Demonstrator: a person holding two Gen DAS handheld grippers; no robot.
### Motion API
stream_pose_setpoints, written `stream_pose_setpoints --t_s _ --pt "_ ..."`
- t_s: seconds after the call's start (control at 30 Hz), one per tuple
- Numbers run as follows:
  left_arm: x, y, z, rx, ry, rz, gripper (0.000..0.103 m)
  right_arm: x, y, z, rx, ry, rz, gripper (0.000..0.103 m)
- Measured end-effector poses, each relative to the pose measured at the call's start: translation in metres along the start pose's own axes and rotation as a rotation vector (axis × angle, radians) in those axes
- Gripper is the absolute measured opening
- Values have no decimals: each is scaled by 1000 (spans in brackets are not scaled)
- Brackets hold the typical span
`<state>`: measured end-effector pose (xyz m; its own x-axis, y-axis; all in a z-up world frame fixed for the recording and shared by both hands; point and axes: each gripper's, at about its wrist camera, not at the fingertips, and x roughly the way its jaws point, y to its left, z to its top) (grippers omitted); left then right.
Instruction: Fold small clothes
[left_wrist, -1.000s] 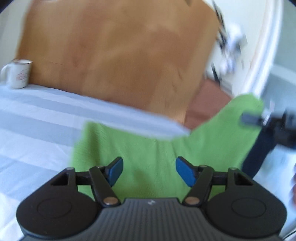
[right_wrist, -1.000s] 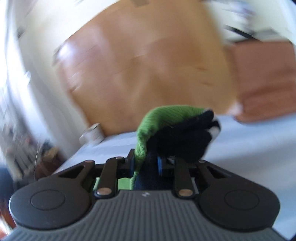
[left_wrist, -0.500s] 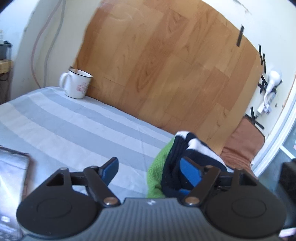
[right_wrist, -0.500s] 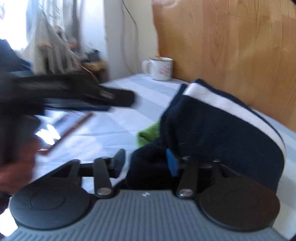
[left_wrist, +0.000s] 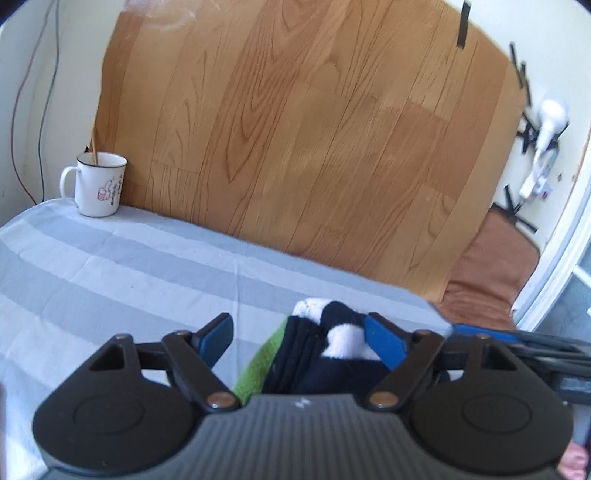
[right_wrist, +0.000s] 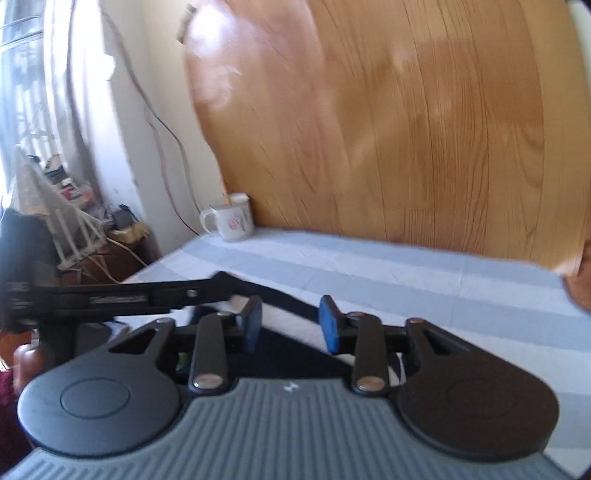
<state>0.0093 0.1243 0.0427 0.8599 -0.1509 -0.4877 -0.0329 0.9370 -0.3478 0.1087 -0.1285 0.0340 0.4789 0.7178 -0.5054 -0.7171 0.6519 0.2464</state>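
Left gripper (left_wrist: 299, 338) tilted down, jaws spread and just closing slightly, navy-white-green clothes (left_wrist: 325, 354) between them, unpinched. Right gripper (right_wrist: 290, 325) just narrowed, gap remaining, over navy fabric, grip unclear. Striped sheet (left_wrist: 110, 266) bare ahead up to the wood panel (left_wrist: 314, 129); mug (left_wrist: 99, 184) far left.

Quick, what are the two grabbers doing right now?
Left gripper: open, just closing a little, clothes pile between its jaws, not pinched.
Right gripper: open, just closing, gripping nothing.
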Motion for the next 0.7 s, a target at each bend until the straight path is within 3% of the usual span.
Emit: stream_pose_setpoints --t_s 0.1,0.2,0.3,0.43,0.47,0.57,0.63,0.7 --pt "27 5 -4 -14 101 51 65 36 -6 -10 -7 76 -2 27" --pt "41 20 -15 -66 116 43 74 42 -1 -15 -15 74 -27 27" --pt "43 21 -20 -52 102 58 82 39 7 -14 -67 79 -57 27" --pt "38 27 -17 -103 111 27 87 23 -6 -13 49 21 0 31" --pt "31 30 -16 -118 114 6 87 14 -11 -13 89 -8 23 38" --pt "-1 36 -13 -99 69 -44 98 -30 -23 -22 168 -146 35 88" --pt "-23 38 -15 -65 25 -59 103 -52 -34 -33 192 -196 18 91" --pt "-33 43 -19 -60 29 -95 103 -58 -47 -47 245 -156 20 91"
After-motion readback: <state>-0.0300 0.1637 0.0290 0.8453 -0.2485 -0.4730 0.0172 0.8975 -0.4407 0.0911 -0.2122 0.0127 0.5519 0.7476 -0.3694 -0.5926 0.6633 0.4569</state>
